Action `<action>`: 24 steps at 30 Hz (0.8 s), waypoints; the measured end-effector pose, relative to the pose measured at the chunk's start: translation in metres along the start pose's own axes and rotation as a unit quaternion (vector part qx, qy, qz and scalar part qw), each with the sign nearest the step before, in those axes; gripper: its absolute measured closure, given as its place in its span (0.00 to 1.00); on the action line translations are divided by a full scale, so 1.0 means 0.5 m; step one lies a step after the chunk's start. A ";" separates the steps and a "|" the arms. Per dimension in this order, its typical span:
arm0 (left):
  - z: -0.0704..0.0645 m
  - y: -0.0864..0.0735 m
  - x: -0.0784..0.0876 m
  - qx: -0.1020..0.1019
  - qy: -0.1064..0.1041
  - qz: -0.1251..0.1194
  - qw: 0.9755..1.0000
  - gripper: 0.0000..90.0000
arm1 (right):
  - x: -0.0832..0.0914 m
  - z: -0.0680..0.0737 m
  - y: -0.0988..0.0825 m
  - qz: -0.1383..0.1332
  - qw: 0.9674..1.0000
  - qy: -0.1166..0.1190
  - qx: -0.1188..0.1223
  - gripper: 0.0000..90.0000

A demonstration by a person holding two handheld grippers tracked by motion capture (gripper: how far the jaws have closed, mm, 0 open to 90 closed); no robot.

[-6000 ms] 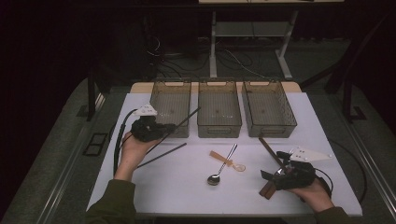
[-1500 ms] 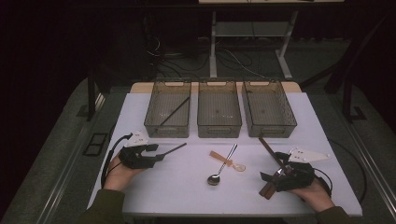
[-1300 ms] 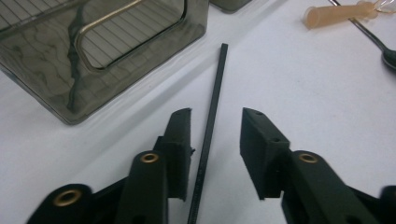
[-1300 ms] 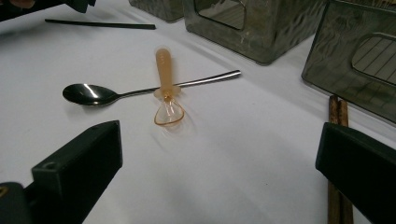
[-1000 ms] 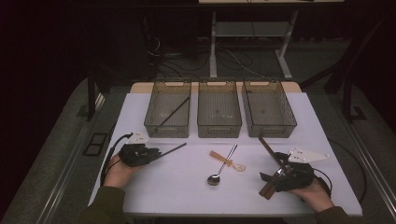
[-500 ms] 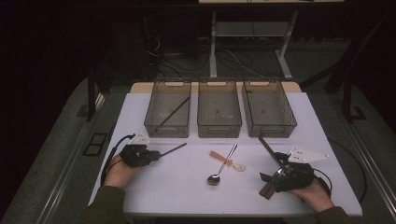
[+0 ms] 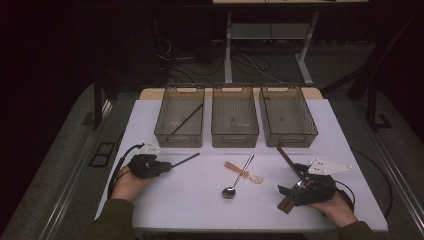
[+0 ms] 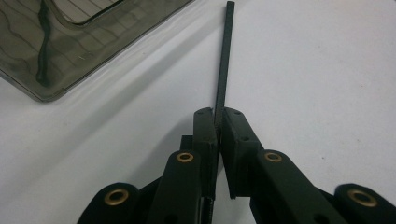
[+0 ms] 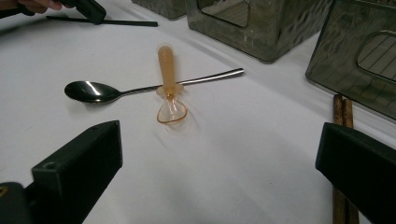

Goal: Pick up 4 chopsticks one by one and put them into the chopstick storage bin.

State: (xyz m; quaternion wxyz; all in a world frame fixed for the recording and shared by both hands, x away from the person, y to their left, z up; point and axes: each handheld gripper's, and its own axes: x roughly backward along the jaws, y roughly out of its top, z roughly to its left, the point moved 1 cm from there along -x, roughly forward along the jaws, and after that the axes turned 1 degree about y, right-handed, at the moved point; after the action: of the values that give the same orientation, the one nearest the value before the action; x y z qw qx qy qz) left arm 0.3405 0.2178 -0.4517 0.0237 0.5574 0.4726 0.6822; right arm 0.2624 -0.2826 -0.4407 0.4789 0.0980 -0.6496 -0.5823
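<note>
With its jaws just closed, the left gripper (image 7: 167, 165) pinches the black chopstick (image 7: 184, 160), whose long axis points toward the left bin (image 7: 179, 140); the right gripper (image 9: 219, 172) gapes empty.

A white counter (image 7: 200, 200) carries three smoky see-through bins along its far edge: the left bin (image 7: 180, 121), the middle bin (image 7: 234, 121) and the right bin (image 7: 287, 121), side by side. In the middle lies a metal spoon (image 7: 238, 178) with an orange plastic spoon (image 7: 243, 172) crossed over its handle. A pair of brown chopsticks (image 7: 289, 162) lies to the right, a black chopstick (image 7: 182, 160) to the left.
</note>
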 end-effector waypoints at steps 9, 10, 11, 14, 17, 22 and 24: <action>0.001 0.004 0.000 0.000 -0.001 0.004 1.000 0.95 | 0.000 0.000 0.000 0.000 1.000 0.000 0.000 0.00; 0.000 0.005 0.000 0.000 0.000 0.007 1.000 0.95 | 0.000 0.000 0.000 0.000 1.000 0.000 0.000 0.00; -0.001 0.005 -0.001 0.000 0.001 0.007 1.000 0.95 | 0.001 0.000 0.000 -0.001 1.000 0.000 -0.001 0.00; -0.002 0.005 -0.001 0.002 0.002 0.007 1.000 0.96 | 0.001 0.000 0.000 0.000 1.000 0.000 0.000 0.00; -0.002 0.006 -0.001 0.003 0.002 0.007 1.000 0.96 | 0.001 0.000 0.000 0.000 1.000 0.000 0.000 0.00; -0.004 0.006 0.000 0.003 -0.003 0.010 1.000 0.96 | 0.001 0.000 0.001 -0.001 1.000 0.000 -0.002 0.00; -0.006 0.007 0.000 0.003 -0.003 0.009 1.000 0.96 | 0.001 0.000 0.000 -0.001 1.000 0.000 -0.001 0.00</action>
State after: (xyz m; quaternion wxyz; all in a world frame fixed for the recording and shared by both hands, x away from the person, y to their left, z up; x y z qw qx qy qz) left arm 0.3397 0.2140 -0.4494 0.0173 0.5641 0.4698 0.6788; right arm 0.2621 -0.2828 -0.4402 0.4782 0.0978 -0.6492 -0.5834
